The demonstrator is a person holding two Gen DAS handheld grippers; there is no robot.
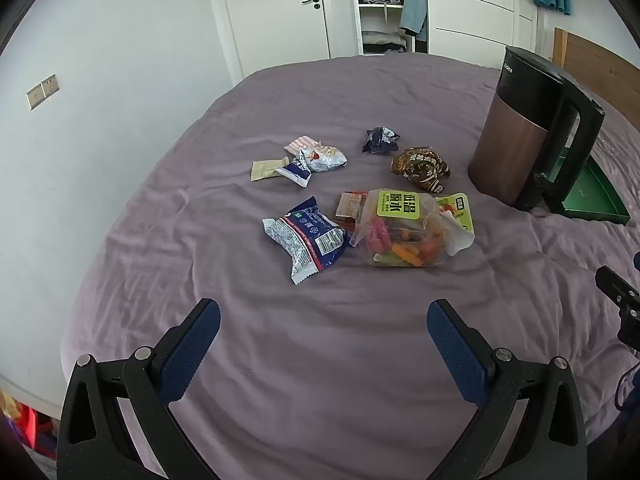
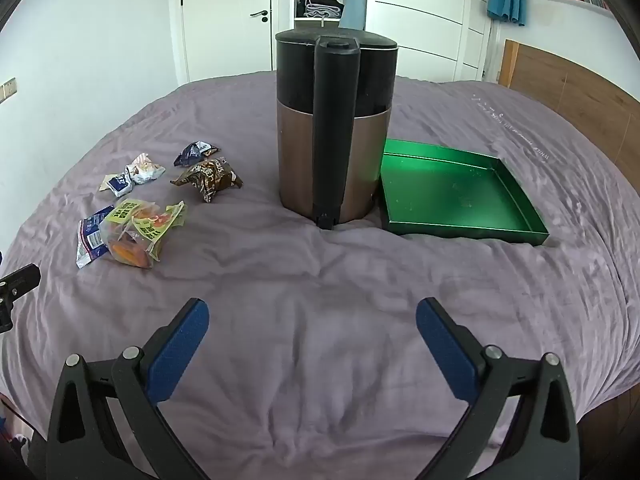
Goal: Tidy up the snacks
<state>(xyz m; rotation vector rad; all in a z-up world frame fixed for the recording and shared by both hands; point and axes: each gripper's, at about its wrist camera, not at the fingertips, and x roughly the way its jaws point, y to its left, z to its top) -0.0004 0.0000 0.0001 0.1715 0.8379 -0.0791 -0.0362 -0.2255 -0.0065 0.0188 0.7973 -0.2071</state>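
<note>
Several snack packets lie on a purple bed (image 1: 320, 360). In the left wrist view: a blue and silver packet (image 1: 306, 238), a clear bag with a yellow label (image 1: 404, 230), a brown packet (image 1: 420, 168), a dark blue packet (image 1: 380, 140) and a small white and blue pile (image 1: 310, 162). An empty green tray (image 2: 460, 196) lies right of a kettle. My left gripper (image 1: 324, 316) is open and empty, short of the snacks. My right gripper (image 2: 312, 316) is open and empty, in front of the kettle.
A tall copper and black kettle (image 2: 334, 128) stands between the snacks and the tray; it also shows in the left wrist view (image 1: 532, 128). A wooden headboard (image 2: 572, 84) is at the right. A white wall, door and open wardrobe (image 1: 380, 4) stand beyond the bed.
</note>
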